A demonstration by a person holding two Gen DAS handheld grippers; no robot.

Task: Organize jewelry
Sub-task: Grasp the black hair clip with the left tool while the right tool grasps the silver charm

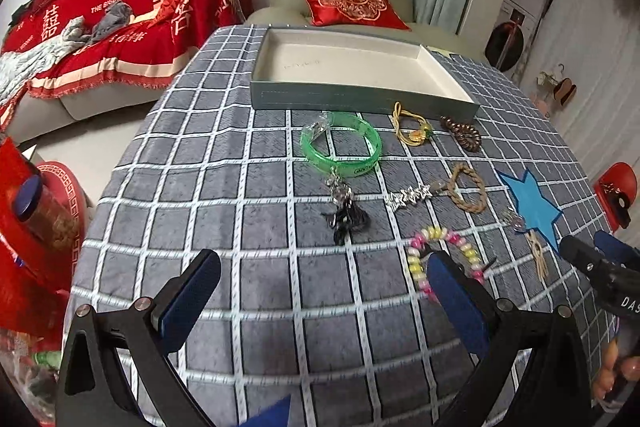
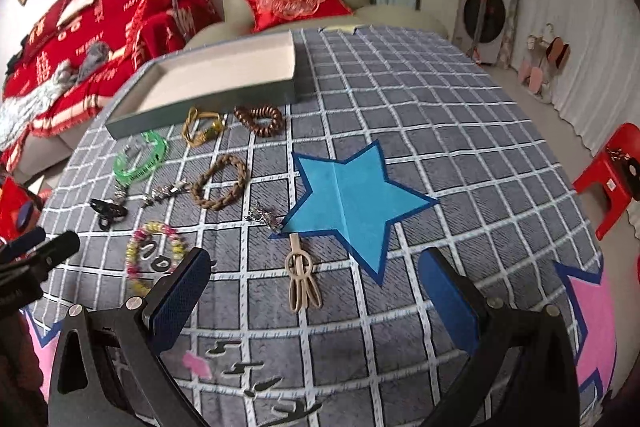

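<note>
An open grey-green box (image 1: 352, 67) with a white inside stands at the far side of the checked table; it also shows in the right wrist view (image 2: 224, 75). In front of it lie a green bangle (image 1: 340, 143), a yellow cord bracelet (image 1: 412, 125), a brown coil tie (image 1: 464, 135), a braided rope bracelet (image 1: 468, 189), a silver clip (image 1: 408, 195), a black clip (image 1: 346, 219) and a pink-yellow bead bracelet (image 1: 444, 261). A beige hair clip (image 2: 302, 279) lies between my right fingers' line. My left gripper (image 1: 324, 287) is open above the cloth. My right gripper (image 2: 316, 283) is open, empty.
A blue paper star (image 2: 352, 199) lies on the tablecloth, with pink stars (image 2: 592, 307) near the front edge. A grey armchair with a red cushion (image 1: 352, 3) and a red-covered sofa (image 1: 112, 11) stand behind the table. A red stool (image 2: 616, 171) is at right.
</note>
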